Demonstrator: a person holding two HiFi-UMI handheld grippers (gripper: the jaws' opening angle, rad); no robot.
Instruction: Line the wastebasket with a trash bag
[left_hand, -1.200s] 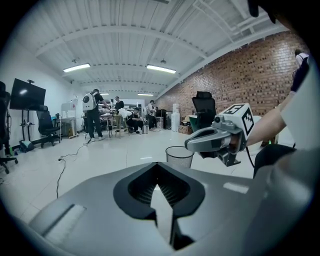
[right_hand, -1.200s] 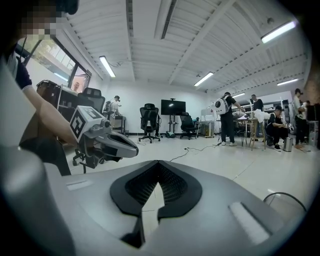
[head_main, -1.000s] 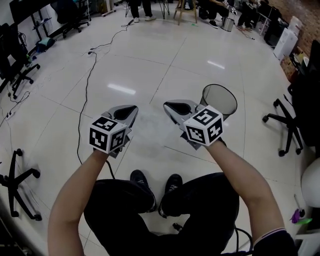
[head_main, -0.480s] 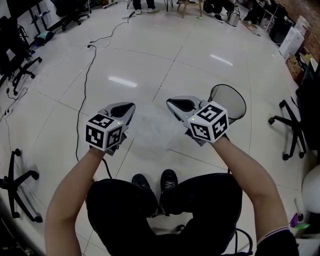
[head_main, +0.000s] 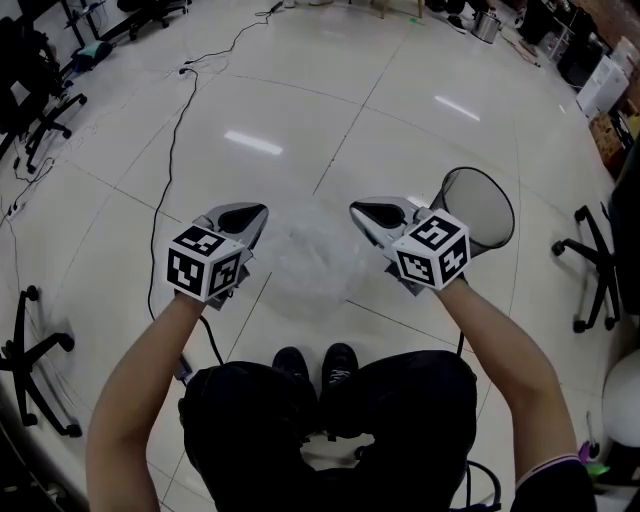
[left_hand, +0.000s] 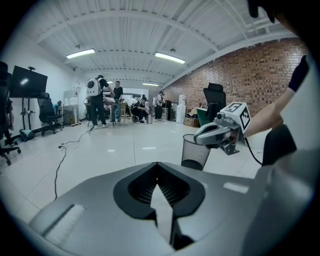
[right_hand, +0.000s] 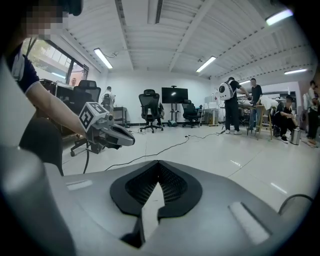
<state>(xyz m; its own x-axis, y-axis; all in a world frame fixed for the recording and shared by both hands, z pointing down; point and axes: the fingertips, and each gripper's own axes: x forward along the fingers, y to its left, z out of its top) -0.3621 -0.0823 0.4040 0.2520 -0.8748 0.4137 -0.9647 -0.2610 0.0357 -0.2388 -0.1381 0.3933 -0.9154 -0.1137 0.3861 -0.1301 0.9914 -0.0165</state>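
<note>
Glossy white tile floor (head_main: 300, 90), open workspace. A black cable (head_main: 170, 190) runs across the floor on the left, and office chairs stand at both edges (head_main: 592, 262). The left gripper view shows a brick wall (left_hand: 240, 75) and a group of people (left_hand: 100, 100) at tables far back.

Wastebasket (head_main: 478, 208): black mesh, upright on the floor, mouth open. It stands just beyond and to the right of the right gripper. No liner in it that I can make out. In the left gripper view it sits behind the right gripper's nose.

Trash bag (head_main: 310, 258): thin, clear film, hard to read against the tile. It hangs as a hazy sheet between the two grippers in front of the person's shoes (head_main: 315, 365). It is off the wastebasket and not over the rim.

Left gripper (head_main: 255, 211): held out level with the other and well apart from it, marker cube toward me. In its own view the jaws stand together, with only a pale sliver in the notch. I read that as the bag's edge pinched there.

Right gripper (head_main: 361, 210): the same picture. Jaws together in its own view, a pale strip caught between the pads, the film leading off toward the left gripper. It is near the basket, but I see no contact with it.

Both forearms are extended, and the bag spans the gap between the tips.
</note>
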